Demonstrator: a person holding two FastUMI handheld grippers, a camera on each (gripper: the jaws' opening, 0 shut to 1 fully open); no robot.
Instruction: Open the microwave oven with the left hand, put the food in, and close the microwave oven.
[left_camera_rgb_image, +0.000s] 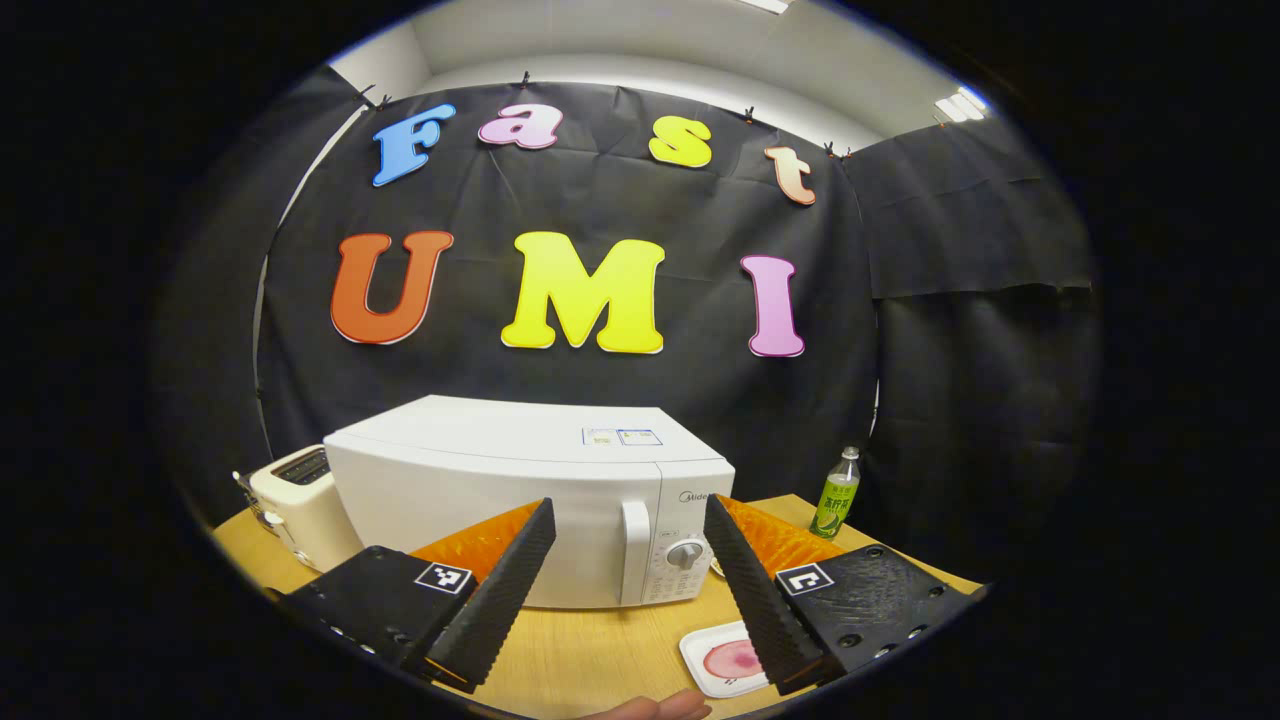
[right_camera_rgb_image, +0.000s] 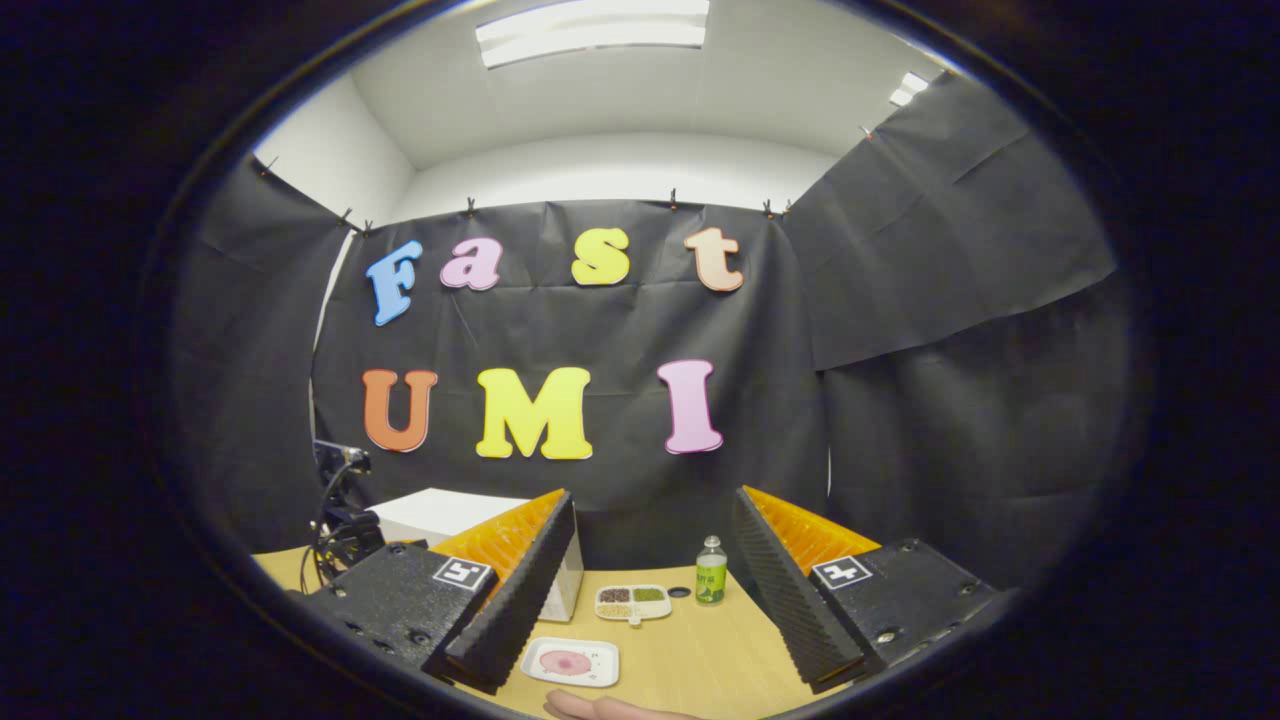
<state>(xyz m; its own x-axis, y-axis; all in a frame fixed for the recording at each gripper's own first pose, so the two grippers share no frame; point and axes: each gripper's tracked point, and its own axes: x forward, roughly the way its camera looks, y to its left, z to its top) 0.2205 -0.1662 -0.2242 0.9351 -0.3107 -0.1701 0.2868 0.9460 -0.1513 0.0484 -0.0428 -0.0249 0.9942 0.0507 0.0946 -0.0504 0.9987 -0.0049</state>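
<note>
A white microwave oven (left_camera_rgb_image: 520, 490) stands on the wooden table with its door closed; its vertical handle (left_camera_rgb_image: 636, 552) and control dial (left_camera_rgb_image: 684, 555) face me. My left gripper (left_camera_rgb_image: 628, 590) is open, held in front of the door with nothing between its fingers. A white square plate with pink food (left_camera_rgb_image: 728, 660) lies on the table near the right finger. In the right gripper view the same plate (right_camera_rgb_image: 570, 661) lies ahead of my open right gripper (right_camera_rgb_image: 645, 585), and the microwave (right_camera_rgb_image: 470, 530) stands at the left, partly behind the left finger.
A cream toaster (left_camera_rgb_image: 295, 500) sits left of the microwave. A green bottle (left_camera_rgb_image: 837, 494) stands at the back right (right_camera_rgb_image: 711, 572), beside a small divided tray of food (right_camera_rgb_image: 632, 599). A hand (left_camera_rgb_image: 660, 708) shows at the near table edge. Another gripper's camera rig with cables (right_camera_rgb_image: 340, 525) is at the left.
</note>
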